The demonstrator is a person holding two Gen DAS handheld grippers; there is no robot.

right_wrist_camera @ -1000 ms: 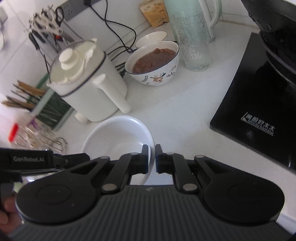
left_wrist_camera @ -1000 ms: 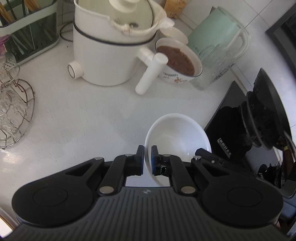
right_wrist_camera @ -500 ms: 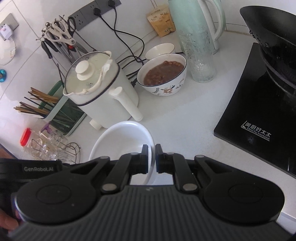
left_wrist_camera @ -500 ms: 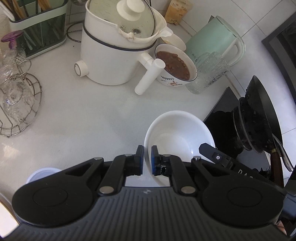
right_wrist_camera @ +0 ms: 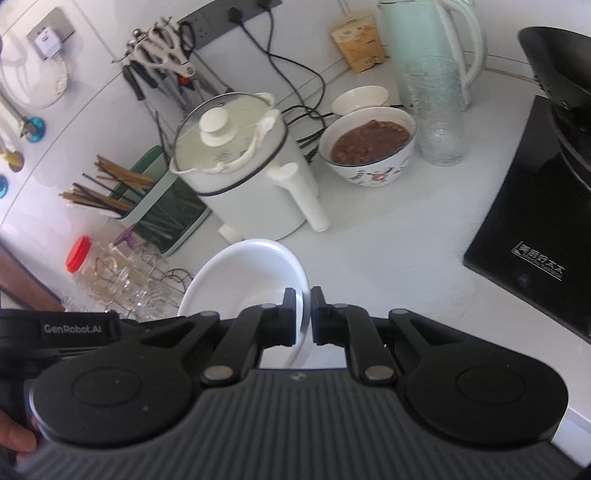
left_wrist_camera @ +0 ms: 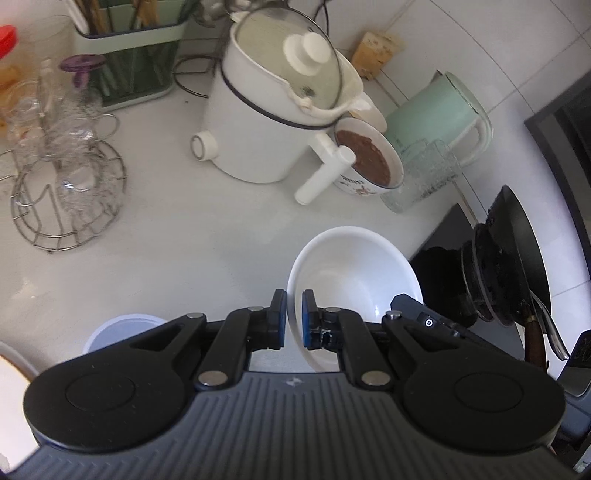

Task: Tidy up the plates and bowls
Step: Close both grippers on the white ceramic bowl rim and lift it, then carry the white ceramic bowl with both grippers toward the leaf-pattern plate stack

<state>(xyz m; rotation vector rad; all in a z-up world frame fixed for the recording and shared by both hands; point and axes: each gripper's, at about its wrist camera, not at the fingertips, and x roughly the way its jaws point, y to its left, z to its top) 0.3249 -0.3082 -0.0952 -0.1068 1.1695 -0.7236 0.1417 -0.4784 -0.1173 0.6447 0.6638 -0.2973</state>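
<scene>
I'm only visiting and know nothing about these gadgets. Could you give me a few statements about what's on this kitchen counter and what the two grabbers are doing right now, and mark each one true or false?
1. Both grippers pinch the rim of the same white bowl. True: the left gripper and the right gripper clamp opposite sides.
2. The white bowl is full of brown food. False: it is empty; the brown food is in the patterned bowl.
3. The white pot has its lid on. True.
4. The glass tumbler lies on its side. False: it stands upright in front of the green jug.
5. Chopsticks fill the wire rack. False: it holds glassware; the chopsticks sit in a green holder.
</scene>
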